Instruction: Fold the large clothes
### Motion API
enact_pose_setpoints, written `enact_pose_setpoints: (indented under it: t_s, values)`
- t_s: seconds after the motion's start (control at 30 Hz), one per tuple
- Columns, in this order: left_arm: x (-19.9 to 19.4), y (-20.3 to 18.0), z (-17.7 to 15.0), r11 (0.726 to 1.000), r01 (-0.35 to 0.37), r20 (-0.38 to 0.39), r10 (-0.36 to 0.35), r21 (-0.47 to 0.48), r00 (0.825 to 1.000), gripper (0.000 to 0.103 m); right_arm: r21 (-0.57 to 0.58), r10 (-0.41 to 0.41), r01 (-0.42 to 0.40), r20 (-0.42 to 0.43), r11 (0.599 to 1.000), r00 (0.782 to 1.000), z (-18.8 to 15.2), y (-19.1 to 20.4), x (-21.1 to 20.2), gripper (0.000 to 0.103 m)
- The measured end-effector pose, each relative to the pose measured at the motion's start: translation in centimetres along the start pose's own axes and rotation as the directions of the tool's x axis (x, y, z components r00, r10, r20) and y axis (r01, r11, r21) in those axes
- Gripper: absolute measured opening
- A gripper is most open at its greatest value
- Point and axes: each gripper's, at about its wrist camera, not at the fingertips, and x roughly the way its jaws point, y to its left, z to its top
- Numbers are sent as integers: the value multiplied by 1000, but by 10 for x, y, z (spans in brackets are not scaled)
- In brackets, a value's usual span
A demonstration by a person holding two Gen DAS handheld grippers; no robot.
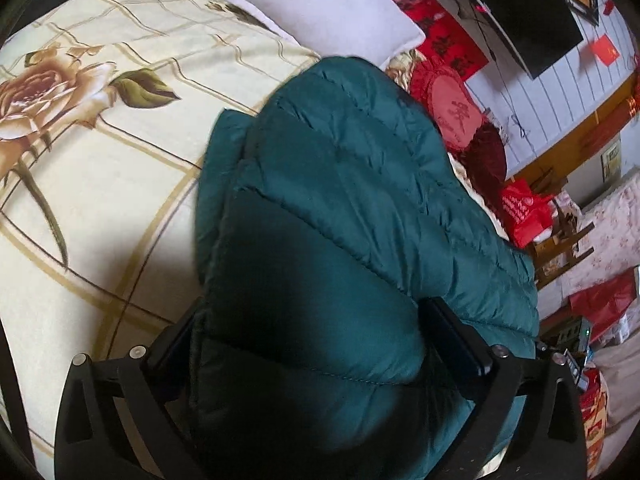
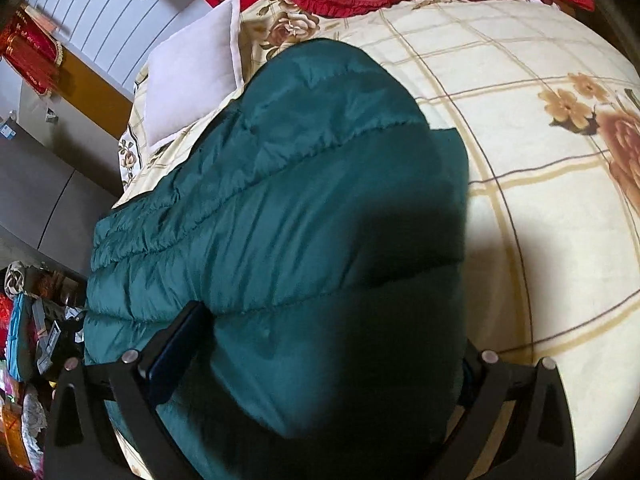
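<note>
left tool (image 1: 308, 344) clamps teal puffer jacket (image 1: 360, 184) hem | right tool (image 2: 320, 352) likewise | jacket's long axis runs forward toward white pillow (image 1: 332, 8) | bed (image 1: 120, 184) beneath

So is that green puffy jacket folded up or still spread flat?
Partly folded: the jacket lies doubled in a thick bundle on the bed, both jaws gripping its near edge.

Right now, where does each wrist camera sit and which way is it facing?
Left wrist: on the left gripper, looking along its jaws over the green puffer jacket toward the white pillow; both jaws clamp the padding.
Right wrist: on the right gripper, same direction, jaws gripping the jacket.
Shared: jacket, pillow, floral bedspread.
</note>
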Motion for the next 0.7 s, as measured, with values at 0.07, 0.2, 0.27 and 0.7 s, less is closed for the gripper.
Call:
enact_pose_setpoints:
  t_s: [0.07,0.2,0.27,0.7]
  values:
    - [-3,-2,0,1000,17,-6,-17,9,1000,90,4,22,-22,-9,1000,1000,0,2,1,102]
    - [-17,-15,-7,997,5,23,-7,82,1000,70,-59,28,-27,21,998,999,-7,18,-11,80]
    - [-25,-20,-8,995,1,34,-5,103,999,60,-63,47,-44,44,997,998,-10,23,-23,68]
    - [-111,-36,-55,980,107,-9,-107,168,994,47,-90,156,-151,53,984,986,-57,45,-110,49]
